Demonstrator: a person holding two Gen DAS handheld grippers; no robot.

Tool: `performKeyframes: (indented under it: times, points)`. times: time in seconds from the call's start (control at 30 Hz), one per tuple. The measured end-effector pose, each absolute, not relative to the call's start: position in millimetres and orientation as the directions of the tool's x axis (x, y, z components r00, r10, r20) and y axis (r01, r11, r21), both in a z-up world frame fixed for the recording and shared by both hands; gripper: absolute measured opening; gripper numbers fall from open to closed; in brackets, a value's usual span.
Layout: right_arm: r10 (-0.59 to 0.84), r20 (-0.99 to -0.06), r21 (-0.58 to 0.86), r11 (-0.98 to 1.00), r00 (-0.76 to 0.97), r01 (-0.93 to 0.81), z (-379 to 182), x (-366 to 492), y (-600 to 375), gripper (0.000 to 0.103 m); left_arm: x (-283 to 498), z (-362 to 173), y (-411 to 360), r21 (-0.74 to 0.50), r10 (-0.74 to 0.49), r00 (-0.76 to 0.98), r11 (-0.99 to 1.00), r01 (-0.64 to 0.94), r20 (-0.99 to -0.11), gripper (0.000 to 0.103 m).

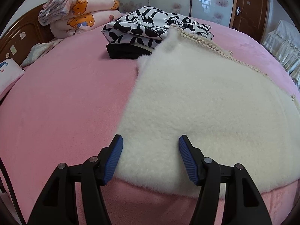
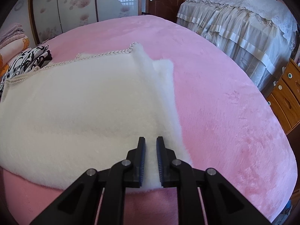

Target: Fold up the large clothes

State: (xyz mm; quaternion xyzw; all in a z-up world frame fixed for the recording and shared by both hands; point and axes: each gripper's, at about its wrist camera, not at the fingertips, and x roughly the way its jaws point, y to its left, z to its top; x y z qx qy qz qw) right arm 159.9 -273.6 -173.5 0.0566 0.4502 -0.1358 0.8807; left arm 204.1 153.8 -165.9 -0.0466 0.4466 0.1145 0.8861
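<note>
Meanwhile left hand-held gripper (image 1: pixel 151 140) gapes over white garment (image 1: pixel 196 112); right hand-held gripper (image 2: pixel 151 142) pinches it.

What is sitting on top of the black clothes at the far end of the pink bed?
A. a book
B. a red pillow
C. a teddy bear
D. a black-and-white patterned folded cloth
D. In the left wrist view, the black-and-white patterned folded cloth lies stacked on the black clothes, just beyond the fluffy white garment spread on the pink bed.
</note>
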Motion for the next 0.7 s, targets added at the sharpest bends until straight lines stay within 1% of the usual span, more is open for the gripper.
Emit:
performKeyframes:
  times: [0.2,0.33,0.43,0.7]
  points:
    - [-0.155,-0.832,0.027,0.948,0.533,0.318,-171.4,155.1,-277.0,0.012,198.6,-162.3,149.1,0.027,0.168,0.548,0.966,-0.256,-0.819,0.061]
    - [-0.137,-0.847,0.048,0.943,0.514,0.330,-169.0,149.6,-274.8,0.014,190.1,-159.2,143.7,0.000,0.141,0.520,0.965,-0.261,-0.843,0.061]
    - [-0.123,-0.856,0.058,0.942,0.502,0.331,-164.2,141.9,-270.2,0.015,178.3,-154.1,136.5,-0.021,0.109,0.503,0.969,-0.247,-0.857,0.061]
    - [-0.046,-0.875,0.112,0.949,0.482,0.294,-151.9,107.6,-244.0,0.016,129.8,-129.6,118.9,-0.021,0.068,0.498,0.985,-0.170,-0.865,0.061]
